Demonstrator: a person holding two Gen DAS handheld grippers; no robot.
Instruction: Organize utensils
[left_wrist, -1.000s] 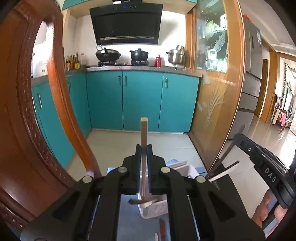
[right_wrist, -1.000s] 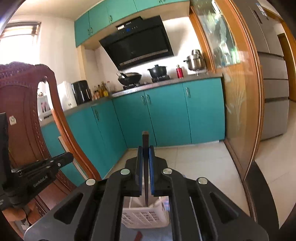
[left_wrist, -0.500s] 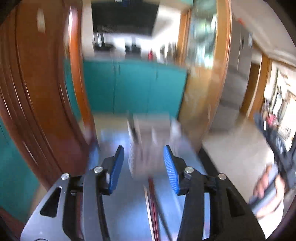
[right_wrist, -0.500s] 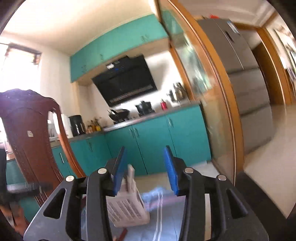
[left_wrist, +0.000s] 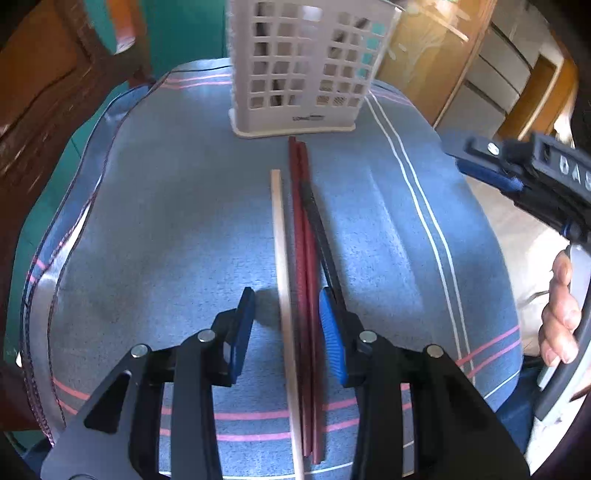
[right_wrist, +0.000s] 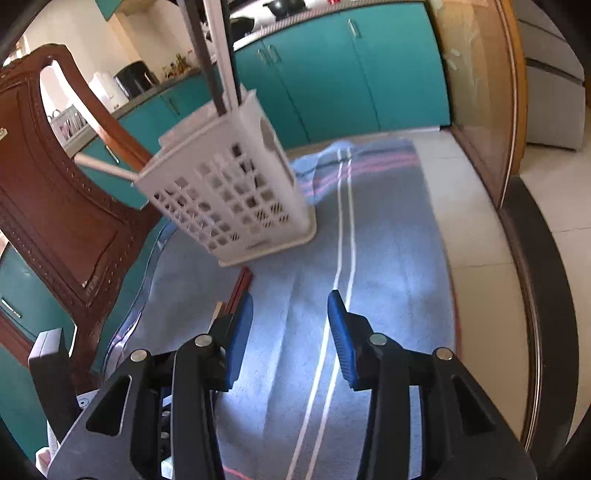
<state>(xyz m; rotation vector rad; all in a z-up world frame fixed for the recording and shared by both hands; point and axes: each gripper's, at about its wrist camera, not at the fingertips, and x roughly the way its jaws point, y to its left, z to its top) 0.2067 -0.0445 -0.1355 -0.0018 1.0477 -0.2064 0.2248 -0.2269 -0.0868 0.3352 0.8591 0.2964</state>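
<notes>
A white lattice utensil holder (left_wrist: 306, 66) stands at the far end of a blue striped cloth (left_wrist: 166, 221). In front of it lie a pale wooden chopstick (left_wrist: 280, 240), a dark red pair (left_wrist: 303, 229) and a black one (left_wrist: 320, 225). My left gripper (left_wrist: 288, 328) hangs low over them, its jaws closing. The pale and red sticks lie between the pads, which do not touch them. In the right wrist view the holder (right_wrist: 229, 192) has dark and pale sticks (right_wrist: 221, 48) standing in it. My right gripper (right_wrist: 290, 332) is open over bare cloth, nothing between its fingers.
A carved wooden chair back (right_wrist: 55, 184) rises at the left edge of the cloth. The right gripper (left_wrist: 487, 166) and a hand (left_wrist: 561, 314) come in from the right of the left wrist view. Teal cabinets (right_wrist: 332, 74) and a tiled floor lie beyond.
Both grippers were shut on an upright chopstick each, the left a pale one, the right a dark one. Both have let go, opened, and dropped and tilted down toward the cloth.
</notes>
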